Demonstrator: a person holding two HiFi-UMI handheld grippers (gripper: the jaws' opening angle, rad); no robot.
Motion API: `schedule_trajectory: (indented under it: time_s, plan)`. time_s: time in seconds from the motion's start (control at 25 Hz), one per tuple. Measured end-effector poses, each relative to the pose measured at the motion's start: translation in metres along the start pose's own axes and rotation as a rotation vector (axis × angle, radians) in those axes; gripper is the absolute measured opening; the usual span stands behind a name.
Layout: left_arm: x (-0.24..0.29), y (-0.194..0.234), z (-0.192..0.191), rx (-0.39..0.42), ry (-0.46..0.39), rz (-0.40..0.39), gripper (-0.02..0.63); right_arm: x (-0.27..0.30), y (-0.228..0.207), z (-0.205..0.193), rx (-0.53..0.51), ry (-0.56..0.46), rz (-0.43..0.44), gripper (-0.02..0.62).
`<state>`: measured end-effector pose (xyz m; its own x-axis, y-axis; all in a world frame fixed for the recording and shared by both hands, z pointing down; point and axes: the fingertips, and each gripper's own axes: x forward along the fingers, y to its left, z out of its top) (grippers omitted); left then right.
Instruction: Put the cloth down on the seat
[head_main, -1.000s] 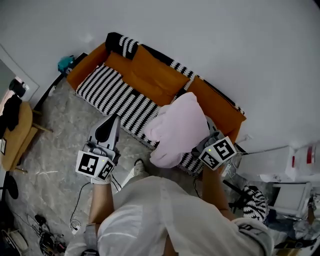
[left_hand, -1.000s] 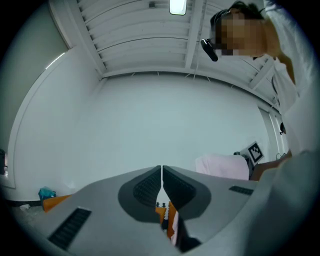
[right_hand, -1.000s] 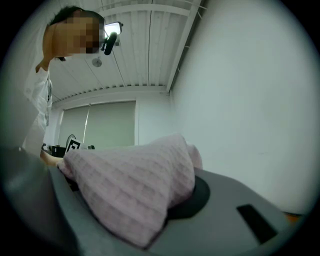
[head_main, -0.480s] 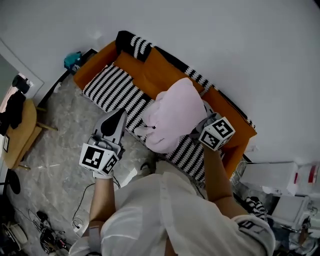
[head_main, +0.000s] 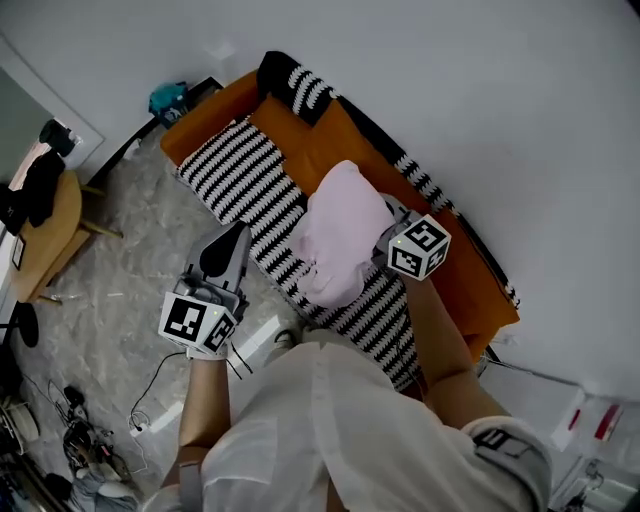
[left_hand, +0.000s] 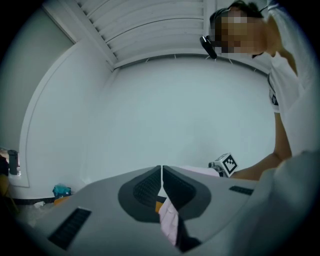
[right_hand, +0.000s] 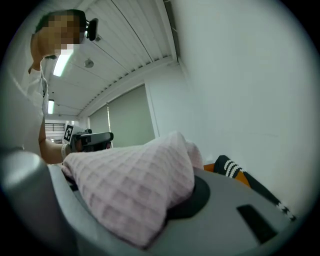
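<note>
A pink waffle-weave cloth (head_main: 340, 235) hangs bunched in the air over the black-and-white striped seat (head_main: 240, 180) of an orange sofa (head_main: 320, 140). My right gripper (head_main: 388, 240) is shut on the cloth; in the right gripper view the cloth (right_hand: 130, 185) drapes over both jaws and hides them. My left gripper (head_main: 238, 235) hovers over the seat's front edge, left of the cloth and apart from it. Its jaws (left_hand: 161, 172) are pressed together with nothing between them. A strip of the cloth (left_hand: 169, 222) shows below them.
A wooden table (head_main: 50, 240) with dark clothes stands at the far left. A teal object (head_main: 168, 98) sits by the sofa's left end. Cables (head_main: 80, 440) lie on the marbled floor. The person's shoe (head_main: 285, 340) is close to the sofa front. A white wall runs behind.
My right gripper has carried the cloth up and further in over the striped seat, toward the backrest. The left gripper has kept its place, still shut.
</note>
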<state>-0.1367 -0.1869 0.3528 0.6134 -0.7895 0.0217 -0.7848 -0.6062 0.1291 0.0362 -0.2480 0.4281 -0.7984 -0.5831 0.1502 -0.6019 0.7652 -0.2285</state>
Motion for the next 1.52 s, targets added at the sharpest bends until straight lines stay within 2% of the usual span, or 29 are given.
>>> schedule_trajectory:
  time_s: [0.16, 0.32, 0.56, 0.76, 1.0, 1.24, 1.32, 1.52]
  plan:
    - [0.044, -0.001, -0.015, -0.017, 0.009, 0.031, 0.025, 0.016, -0.053, -0.013, -0.005, 0.042, 0.071, 0.060]
    - [0.082, -0.007, -0.031, -0.043, 0.026, 0.047, 0.025, 0.022, -0.107, -0.032, -0.005, 0.090, 0.076, 0.060]
    - [0.125, -0.019, -0.060, -0.074, 0.060, 0.048, 0.025, 0.010, -0.190, -0.070, -0.010, 0.158, 0.025, 0.060]
    - [0.148, -0.031, -0.076, -0.073, 0.107, 0.016, 0.026, -0.001, -0.251, -0.095, 0.036, 0.219, 0.001, 0.060]
    - [0.167, -0.039, -0.092, -0.084, 0.153, -0.010, 0.026, -0.008, -0.322, -0.111, 0.062, 0.271, -0.086, 0.063]
    - [0.187, -0.044, -0.103, -0.092, 0.175, -0.042, 0.026, -0.026, -0.364, -0.128, -0.052, 0.412, -0.144, 0.089]
    - [0.192, -0.044, -0.104, -0.096, 0.175, -0.048, 0.026, -0.031, -0.374, -0.134, -0.061, 0.459, -0.164, 0.118]
    - [0.202, -0.049, -0.109, -0.100, 0.185, -0.072, 0.025, -0.048, -0.387, -0.147, -0.070, 0.615, -0.205, 0.144]
